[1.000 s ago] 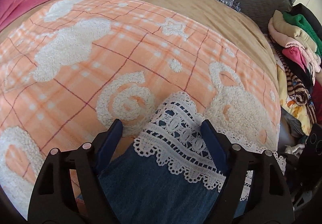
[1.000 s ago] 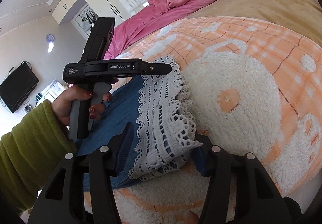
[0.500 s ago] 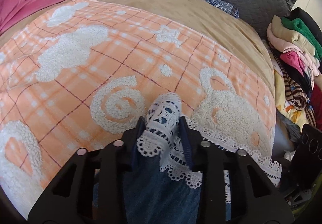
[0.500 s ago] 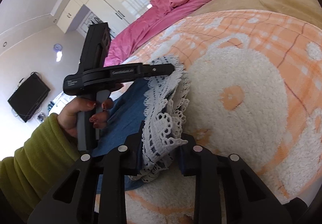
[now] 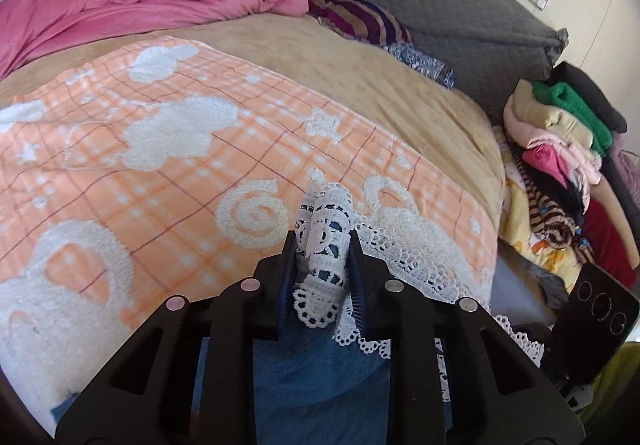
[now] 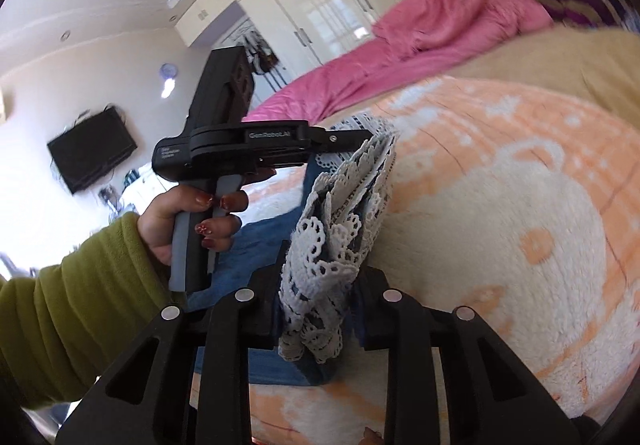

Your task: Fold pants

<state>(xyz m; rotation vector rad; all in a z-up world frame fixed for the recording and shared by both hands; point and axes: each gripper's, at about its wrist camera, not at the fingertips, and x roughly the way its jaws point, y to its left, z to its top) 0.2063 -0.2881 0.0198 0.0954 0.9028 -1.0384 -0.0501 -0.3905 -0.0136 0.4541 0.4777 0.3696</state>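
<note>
Label "GenRobot.AI" on left claw (image 6: 370,135) — clamping pants (image 6: 332,245).

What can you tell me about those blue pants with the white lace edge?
The pants look like blue denim, with a wide band of white crochet-style lace at the hem. They lie on an orange checked blanket on the bed. The lace hem is bunched and raised, pinched at two spots: the left gripper and the right gripper are each clamped on it, their jaws having just closed.
</note>
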